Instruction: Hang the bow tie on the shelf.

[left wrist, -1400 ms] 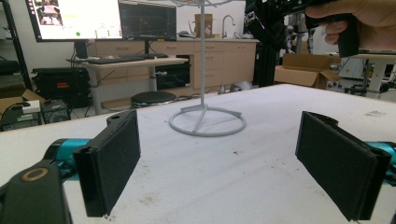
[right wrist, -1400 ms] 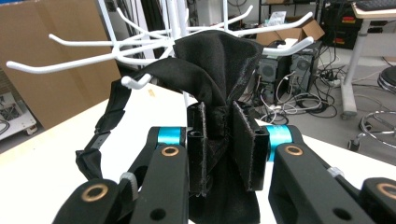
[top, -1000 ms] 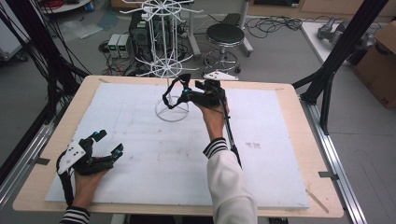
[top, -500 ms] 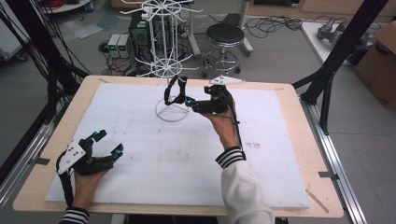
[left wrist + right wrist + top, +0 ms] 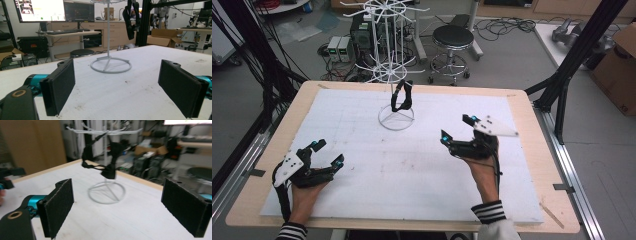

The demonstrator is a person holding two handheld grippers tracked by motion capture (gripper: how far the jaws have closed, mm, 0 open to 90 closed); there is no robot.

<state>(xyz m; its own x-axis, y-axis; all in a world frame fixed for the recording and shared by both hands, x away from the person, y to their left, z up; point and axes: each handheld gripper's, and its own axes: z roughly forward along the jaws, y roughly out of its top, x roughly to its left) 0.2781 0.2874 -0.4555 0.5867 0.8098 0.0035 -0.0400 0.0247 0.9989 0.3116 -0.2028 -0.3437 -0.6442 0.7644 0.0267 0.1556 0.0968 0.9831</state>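
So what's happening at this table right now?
A person holds a gripper in each hand over a white table. A black strap hangs on a white wire rack at the far side. The right gripper is clear of the rack, its jaws just opened wide with nothing between them, so the strap looks freshly hung. The left gripper rests open and empty at the near left of the table.
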